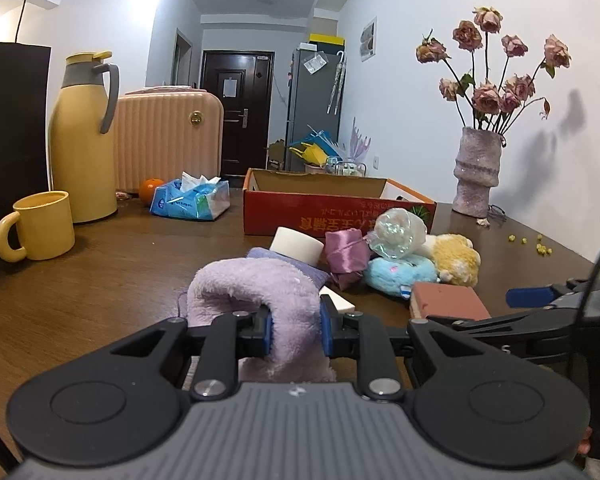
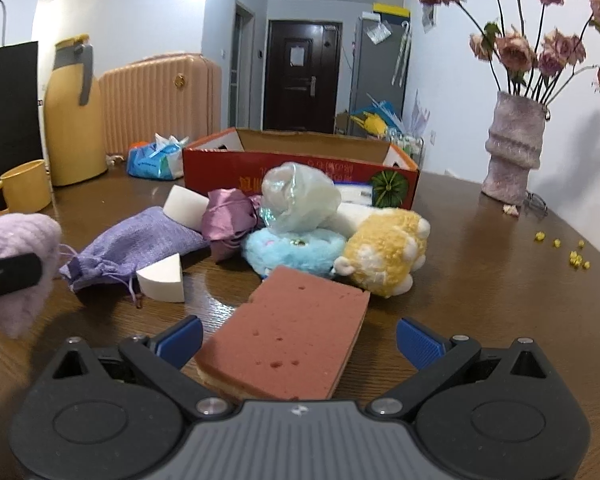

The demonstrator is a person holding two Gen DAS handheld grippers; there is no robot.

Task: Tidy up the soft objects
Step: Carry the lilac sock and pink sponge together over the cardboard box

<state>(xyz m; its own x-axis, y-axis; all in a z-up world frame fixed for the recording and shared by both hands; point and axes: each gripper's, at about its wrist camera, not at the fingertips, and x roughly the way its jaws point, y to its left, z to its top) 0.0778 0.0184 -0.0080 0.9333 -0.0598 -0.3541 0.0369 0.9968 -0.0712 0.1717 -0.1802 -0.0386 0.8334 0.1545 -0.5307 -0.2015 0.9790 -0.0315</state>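
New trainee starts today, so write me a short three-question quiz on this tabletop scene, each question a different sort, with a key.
1. True or false: the left gripper is shut on the fluffy lilac cloth.
2. Multiple choice: what lies between the open fingers of the right gripper?
A. the yellow plush toy
B. the pink sponge
C. the yellow mug
3. Fill in: the pile of soft things sits in front of the red cardboard ____.

Key: 1 true; 2 B; 3 box.
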